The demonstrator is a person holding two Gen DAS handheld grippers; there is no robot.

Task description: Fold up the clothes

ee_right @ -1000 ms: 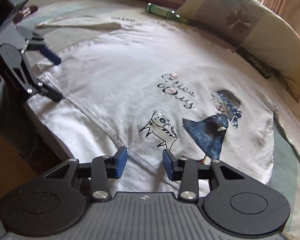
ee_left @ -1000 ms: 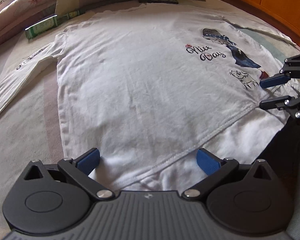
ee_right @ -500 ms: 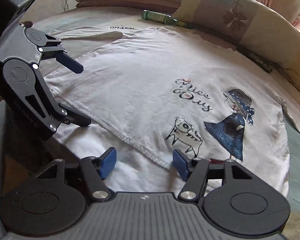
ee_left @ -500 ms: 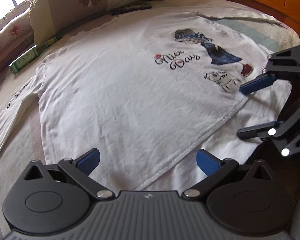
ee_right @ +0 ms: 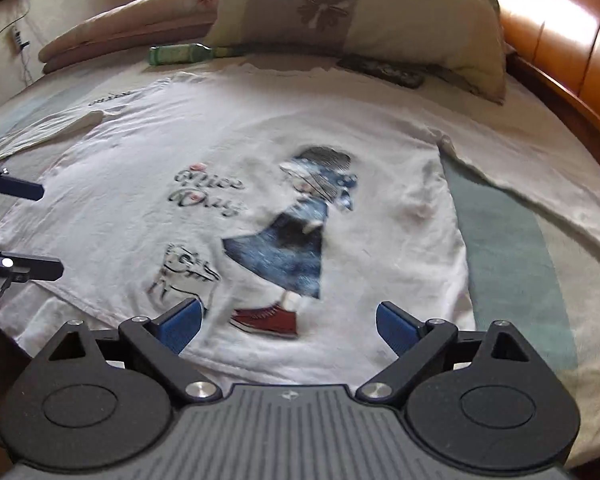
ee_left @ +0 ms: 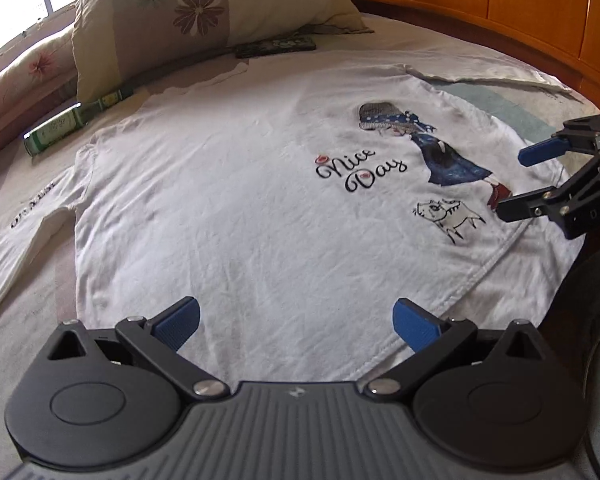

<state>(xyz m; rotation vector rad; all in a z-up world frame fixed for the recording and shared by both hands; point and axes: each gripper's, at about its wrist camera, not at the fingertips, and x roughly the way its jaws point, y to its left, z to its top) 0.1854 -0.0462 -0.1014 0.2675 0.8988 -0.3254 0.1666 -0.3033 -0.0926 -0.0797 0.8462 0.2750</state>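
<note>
A white long-sleeved shirt [ee_left: 228, 216] [ee_right: 340, 140] with a "Nice Day" print of a girl and a cat lies flat on the bed, hem toward me, sleeves spread to both sides. My left gripper [ee_left: 296, 320] hovers open over the hem's left part, nothing between its blue pads. My right gripper [ee_right: 288, 324] hangs above the hem near the girl's red shoe; its jaws are opening wide and grip nothing. Each gripper shows in the other's view: the right gripper [ee_left: 518, 184] at the right edge, the left gripper [ee_right: 40, 228] at the left edge.
A flowered pillow [ee_left: 204, 12] [ee_right: 360, 12] and a folded quilt [ee_right: 132, 28] lie at the far side. A green bottle [ee_left: 72, 126] [ee_right: 180, 53] and a dark remote [ee_left: 276, 46] [ee_right: 380, 69] rest beside the pillow. A wooden headboard [ee_left: 500, 4] curves along the right. A teal sheet patch [ee_right: 508, 260] shows beside the shirt.
The right gripper's jaws have spread from narrow to wide, and it has shifted right along the hem and rolled. The left gripper has drifted sideways, staying open.
</note>
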